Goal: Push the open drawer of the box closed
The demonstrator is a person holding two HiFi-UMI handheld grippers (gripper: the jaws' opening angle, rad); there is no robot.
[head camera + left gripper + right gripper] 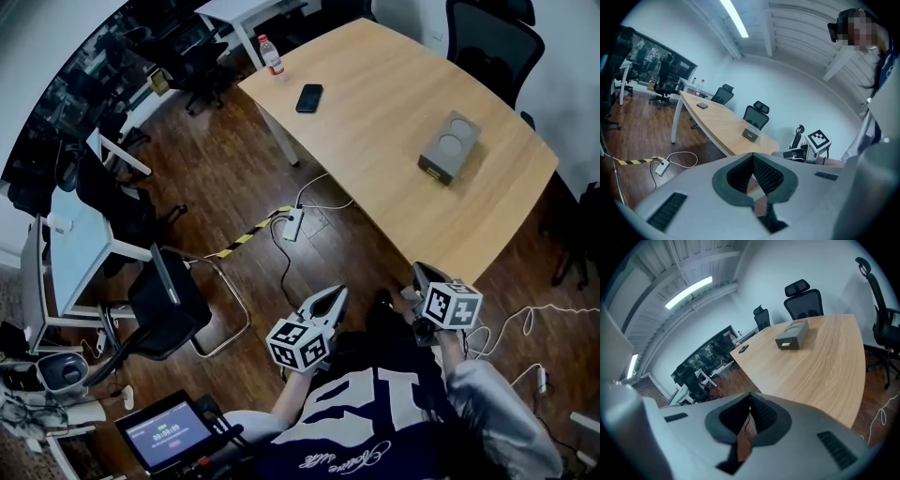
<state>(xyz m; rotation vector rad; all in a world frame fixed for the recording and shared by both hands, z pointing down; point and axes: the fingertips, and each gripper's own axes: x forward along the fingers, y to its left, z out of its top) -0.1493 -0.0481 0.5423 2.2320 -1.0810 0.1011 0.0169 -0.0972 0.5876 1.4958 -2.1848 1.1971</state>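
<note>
A grey box (451, 145) lies on the wooden table (394, 187), toward its right end, with two round hollows in its top. In the right gripper view the box (792, 336) shows its drawer front (785, 344) standing slightly out toward me. The box (750, 135) looks small and distant in the left gripper view. My left gripper (337, 294) hangs over the floor, well short of the table, with its jaws shut on nothing. Just off the table's near edge, my right gripper (418, 271) is likewise shut and empty. Both are far from the box.
A black phone (309, 97) and a bottle (271, 56) sit at the table's far left. Office chairs (492, 42) stand behind the table. A power strip (292, 225) with cables and striped tape lies on the floor. A black chair (169, 305) stands at my left.
</note>
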